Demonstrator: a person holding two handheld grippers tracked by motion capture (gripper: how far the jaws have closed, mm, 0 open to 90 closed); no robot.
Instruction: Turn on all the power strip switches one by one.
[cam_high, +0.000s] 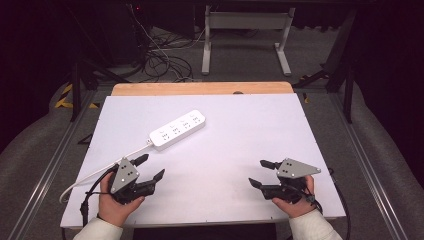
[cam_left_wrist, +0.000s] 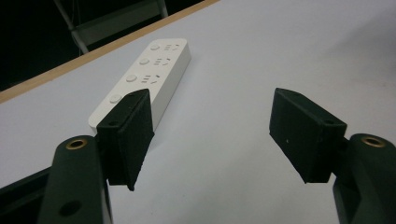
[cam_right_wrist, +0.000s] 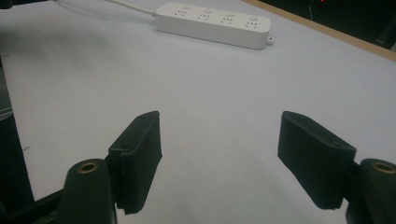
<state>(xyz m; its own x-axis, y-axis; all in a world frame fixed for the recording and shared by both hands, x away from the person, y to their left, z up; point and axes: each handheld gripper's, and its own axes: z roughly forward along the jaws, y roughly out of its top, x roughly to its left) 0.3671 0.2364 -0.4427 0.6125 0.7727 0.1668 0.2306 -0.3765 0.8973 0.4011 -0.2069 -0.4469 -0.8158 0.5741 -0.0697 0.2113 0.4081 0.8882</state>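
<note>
A white power strip with several sockets lies slanted on the white table, its white cord trailing toward the near left corner. My left gripper rests near the front left, open, nothing between its jaws; in the left gripper view the power strip lies just beyond its left jaw. My right gripper sits near the front right, open and empty, pointing left. Seen from the right gripper view, the strip lies far ahead across bare table.
The white table top has a wooden strip along its far edge. Beyond it stand a white frame and tangled cables on the floor. Metal rails run along both sides.
</note>
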